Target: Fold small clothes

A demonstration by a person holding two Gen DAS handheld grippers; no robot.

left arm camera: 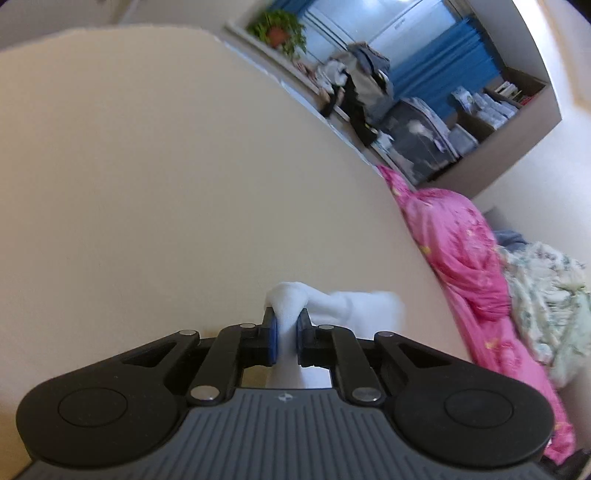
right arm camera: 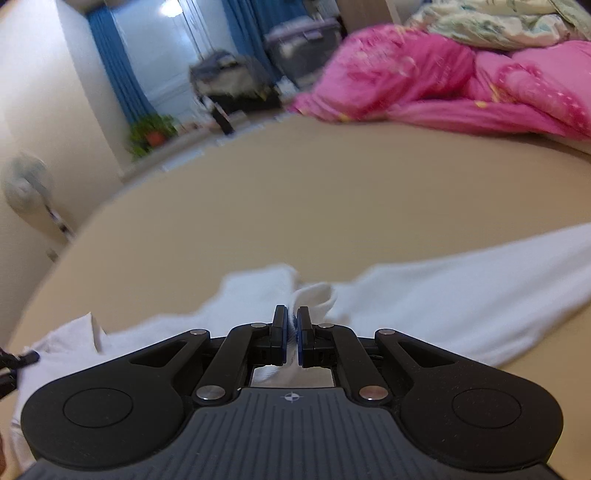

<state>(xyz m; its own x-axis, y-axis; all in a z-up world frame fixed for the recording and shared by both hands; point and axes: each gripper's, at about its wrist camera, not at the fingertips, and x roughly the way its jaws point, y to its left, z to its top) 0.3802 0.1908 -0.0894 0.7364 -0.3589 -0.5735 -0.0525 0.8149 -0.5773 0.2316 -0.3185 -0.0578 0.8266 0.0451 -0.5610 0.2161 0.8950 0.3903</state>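
The fold was judged to be at an early stage: both tools were already clamped on cloth, but no finished crease or neat stack could be seen. The left tool was pressed together on a bunched edge of the white garment, which was lifted a little off the beige bed and trailed to the right of that tool. In the right wrist view, the right tool was pinched on another fold of the same white cloth, its pads nearly meeting with fabric between them. From that tool the garment was spread across the bed to both sides, loose and rumpled, so most of the folding was taken to be left: the held edges were still to be brought over and laid flat.

Around the garment, the bed beyond it was bare. A pink quilt was heaped behind the garment toward the right, with a pale flowered blanket piled beyond it. A potted plant and blue curtains were seen far behind, left of the quilt. Nothing was seen to block the fold; only the quilt limited room on that side.
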